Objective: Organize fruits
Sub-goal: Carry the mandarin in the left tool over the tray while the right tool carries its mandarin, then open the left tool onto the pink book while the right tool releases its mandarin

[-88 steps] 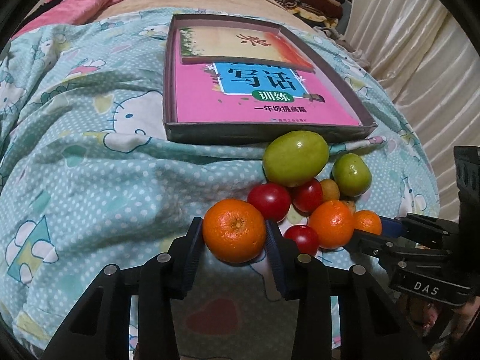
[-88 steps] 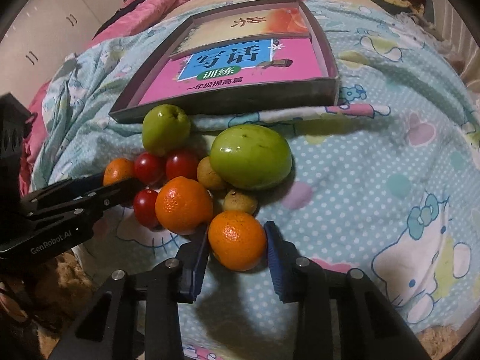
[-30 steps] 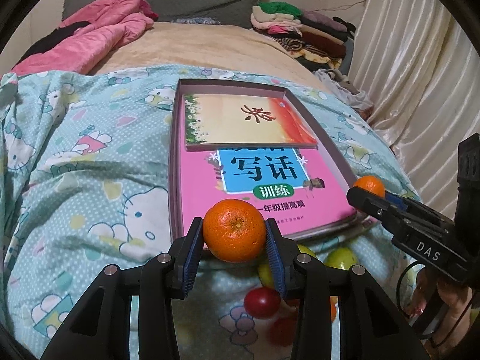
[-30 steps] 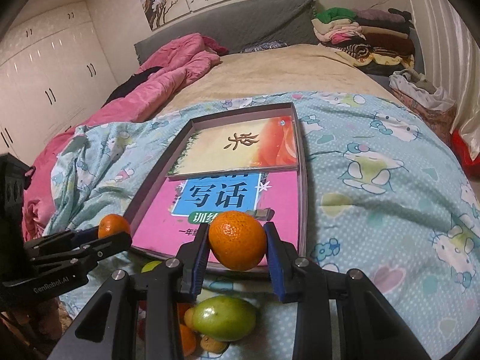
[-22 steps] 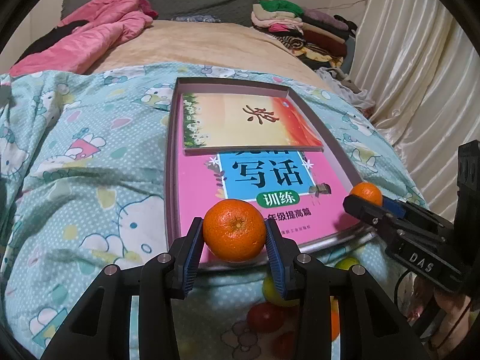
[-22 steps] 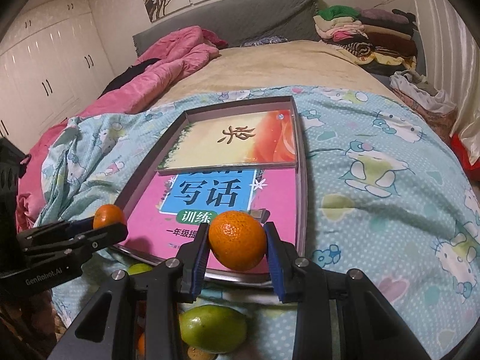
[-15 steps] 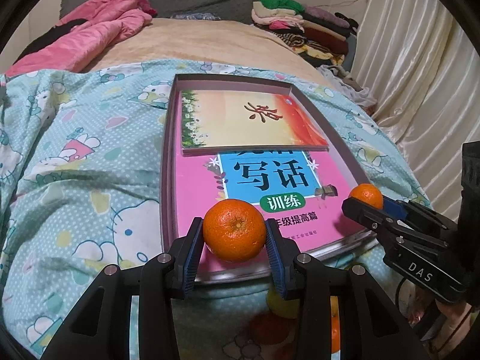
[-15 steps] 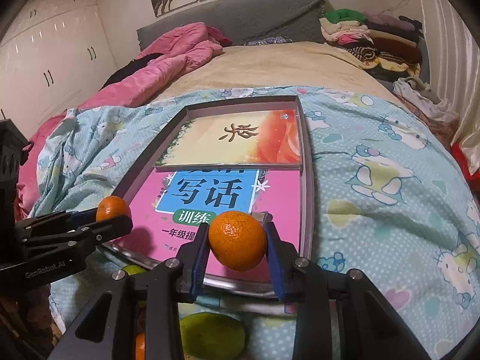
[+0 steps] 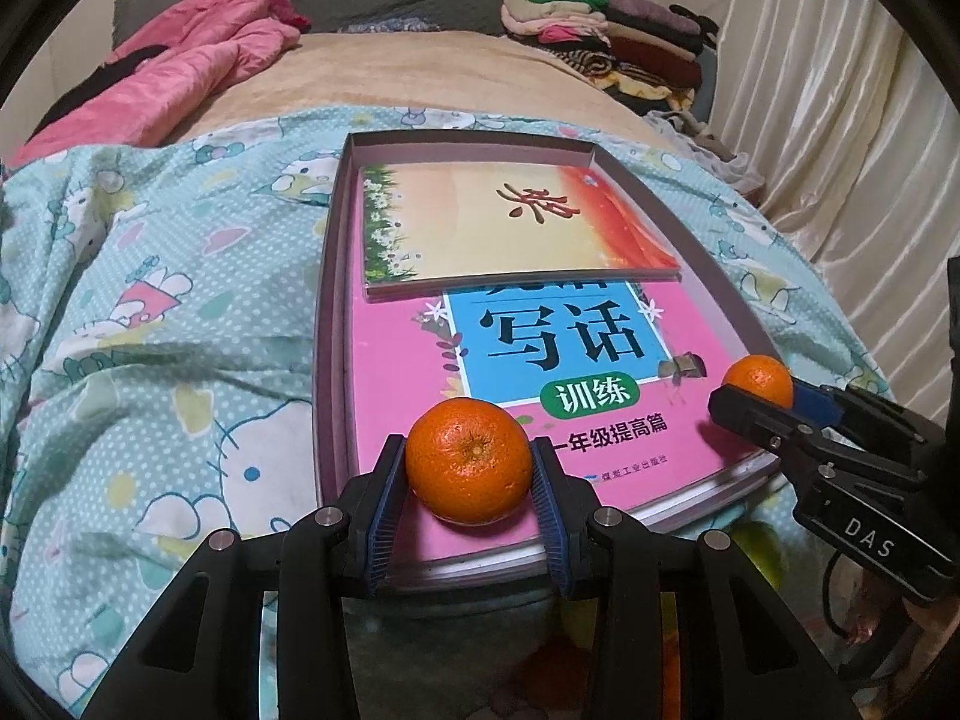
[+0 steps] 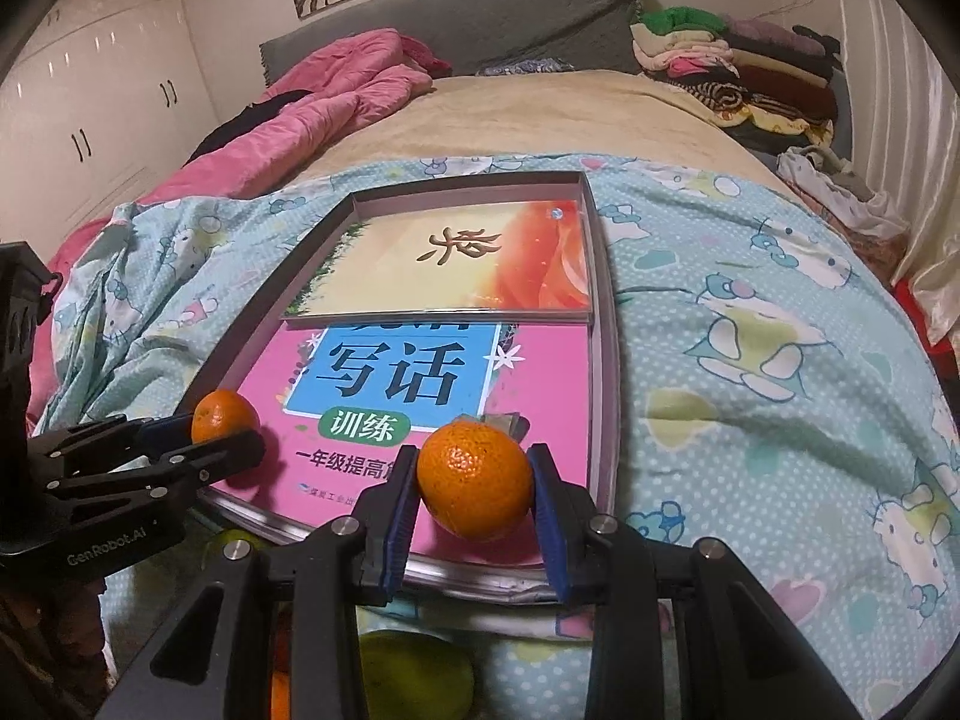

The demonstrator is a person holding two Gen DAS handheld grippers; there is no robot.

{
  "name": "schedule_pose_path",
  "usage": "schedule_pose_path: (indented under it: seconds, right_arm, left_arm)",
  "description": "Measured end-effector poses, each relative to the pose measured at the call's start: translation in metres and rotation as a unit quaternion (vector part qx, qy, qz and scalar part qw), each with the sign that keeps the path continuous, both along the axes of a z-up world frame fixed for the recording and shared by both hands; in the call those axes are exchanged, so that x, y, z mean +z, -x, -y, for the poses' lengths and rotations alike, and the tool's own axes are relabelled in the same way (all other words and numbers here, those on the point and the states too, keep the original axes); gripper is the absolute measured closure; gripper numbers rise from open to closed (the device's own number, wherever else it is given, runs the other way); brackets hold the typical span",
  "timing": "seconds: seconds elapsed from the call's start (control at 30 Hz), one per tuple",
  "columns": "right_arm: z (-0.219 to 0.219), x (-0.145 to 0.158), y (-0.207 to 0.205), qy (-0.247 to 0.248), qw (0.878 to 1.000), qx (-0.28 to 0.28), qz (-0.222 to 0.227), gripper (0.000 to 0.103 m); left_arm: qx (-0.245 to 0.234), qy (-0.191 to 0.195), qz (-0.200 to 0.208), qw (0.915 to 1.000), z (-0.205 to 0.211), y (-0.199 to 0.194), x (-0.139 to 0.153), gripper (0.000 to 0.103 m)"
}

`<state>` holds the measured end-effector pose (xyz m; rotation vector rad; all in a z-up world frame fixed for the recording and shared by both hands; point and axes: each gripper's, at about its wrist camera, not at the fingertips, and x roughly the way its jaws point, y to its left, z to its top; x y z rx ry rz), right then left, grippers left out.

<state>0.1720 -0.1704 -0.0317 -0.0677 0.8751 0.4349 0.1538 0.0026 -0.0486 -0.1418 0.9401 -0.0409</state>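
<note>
Round dimpled orange [image 9: 469, 459] between ribbed pads [image 9: 384, 501]

Pretty sure I'm working in somebody's bedroom here. Everything sits on a bed [image 10: 540, 120] with a cartoon-cat quilt [image 10: 750, 312], a pink duvet [image 10: 336, 96] bunched at the far left corner, folded clothes [image 10: 732, 66] piled at the far right, a grey headboard [image 10: 480, 18], white wardrobes [image 10: 90, 108] and curtains [image 9: 840, 120].

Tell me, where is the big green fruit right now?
The big green fruit shows at the bottom of the right wrist view, on the blanket just below the tray's near edge, beneath the right claw holding an orange.
</note>
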Motion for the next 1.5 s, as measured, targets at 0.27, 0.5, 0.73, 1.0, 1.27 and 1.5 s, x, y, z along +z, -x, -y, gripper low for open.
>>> schedule_pose_path:
  seconds: [0.27,0.5,0.73,1.0,1.27,1.5]
  right_arm:
    - [-0.006,-0.002,0.004,0.026,1.000,0.007,0.008,0.067]
    - [-0.007,-0.002,0.005,0.024,1.000,0.008,0.006,0.067]
    - [-0.003,-0.001,0.006,0.011,1.000,0.002,0.004,0.066]
    - [-0.002,0.002,0.009,0.006,1.000,0.001,0.007,0.059]
    - [-0.002,0.004,0.011,0.005,1.000,-0.003,0.011,0.055]
    - [-0.002,0.006,0.012,0.004,1.000,-0.005,0.017,0.053]
  left_arm:
    - [-0.004,-0.010,0.003,0.9999,0.002,0.000,-0.002,0.061]
    - [-0.004,-0.011,0.004,0.9999,0.003,0.000,-0.002,0.061]
    - [-0.003,-0.012,0.004,0.9999,0.003,0.001,-0.002,0.061]
    - [0.000,-0.005,0.009,0.9999,0.000,0.004,0.001,0.061]
    - [-0.003,0.001,0.027,0.9996,0.001,0.009,0.010,0.055]
    - [-0.006,0.003,0.031,0.9995,0.002,0.011,0.013,0.051]
